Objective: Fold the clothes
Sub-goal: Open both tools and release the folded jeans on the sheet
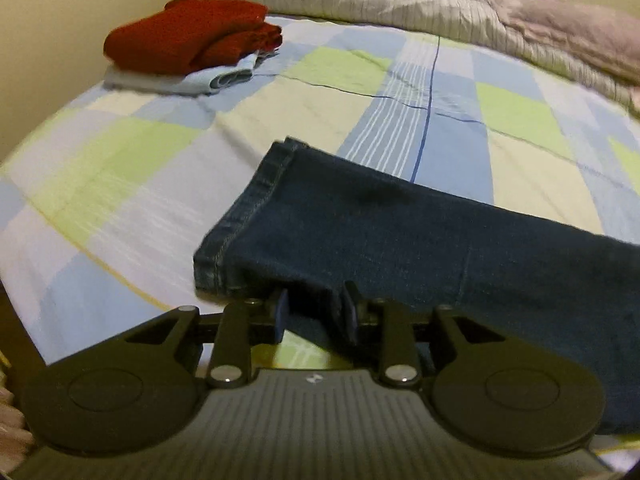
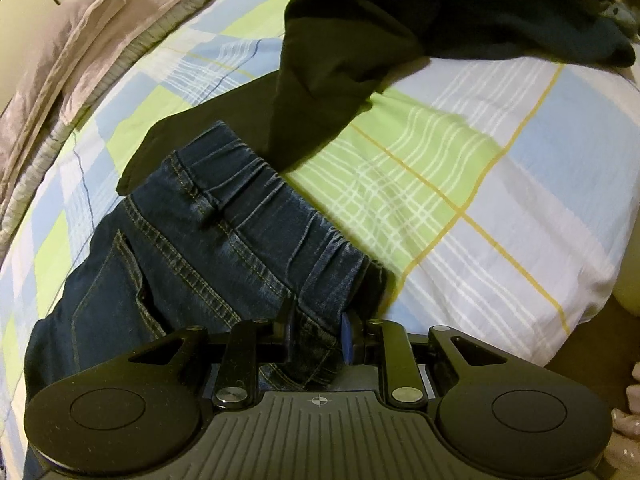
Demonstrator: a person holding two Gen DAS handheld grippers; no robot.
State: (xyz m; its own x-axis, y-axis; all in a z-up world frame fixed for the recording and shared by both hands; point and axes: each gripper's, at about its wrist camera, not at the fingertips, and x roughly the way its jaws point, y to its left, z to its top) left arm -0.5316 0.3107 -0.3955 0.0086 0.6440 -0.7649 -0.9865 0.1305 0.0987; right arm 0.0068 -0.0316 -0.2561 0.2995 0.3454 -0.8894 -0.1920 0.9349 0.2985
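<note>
Left wrist view shows my left tongs [image 1: 316,312] pinching the hem end of the dark blue denim jeans [image 1: 400,240] on the checked bed sheet [image 1: 120,184], right tongs [image 2: 318,334] clamping the waistband, so I judge the bunched, shallow waistband bite may slip during folding.

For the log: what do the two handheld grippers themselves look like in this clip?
Both look identical. The left gripper and right gripper are matte black, with a ribbed grey centre plate bearing a small white mark, two round black discs at the sides, silver pivot screws on the link arms, and blue finger pads. No cables or sleeves show.
</note>
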